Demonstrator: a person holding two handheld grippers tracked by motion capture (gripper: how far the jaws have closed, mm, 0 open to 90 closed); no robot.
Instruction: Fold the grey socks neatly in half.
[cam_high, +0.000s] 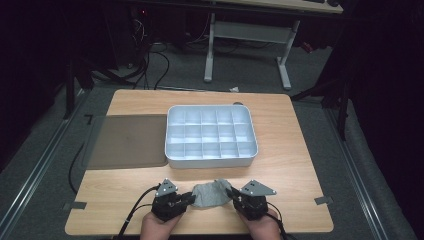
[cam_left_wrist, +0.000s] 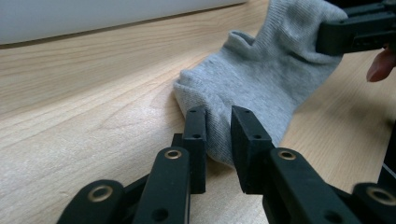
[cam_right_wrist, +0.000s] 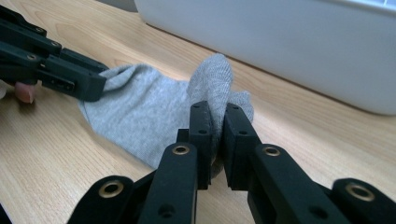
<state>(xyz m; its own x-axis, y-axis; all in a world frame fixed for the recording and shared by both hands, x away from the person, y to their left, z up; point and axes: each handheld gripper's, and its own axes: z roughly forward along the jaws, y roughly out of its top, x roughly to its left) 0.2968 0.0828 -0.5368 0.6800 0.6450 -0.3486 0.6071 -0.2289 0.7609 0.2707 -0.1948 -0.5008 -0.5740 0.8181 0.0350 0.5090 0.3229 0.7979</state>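
Item: grey ankle sock (cam_high: 209, 194), lying on the wooden table (cam_high: 290, 165) near its front edge, just in front of the white compartment tray (cam_high: 172, 136). Right gripper (cam_right_wrist: 216, 125): jaws clamped on a bunched fold at one end of the sock. Left gripper (cam_left_wrist: 218, 133): jaws close together with the sock's other edge between them; a firm pinch cannot be told. Handling advice: seat the left jaws fully on the fabric before lifting, and keep both ends level so neither slips.

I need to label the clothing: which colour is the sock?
The sock is plain light grey, with no pattern. The right gripper view shows it best.
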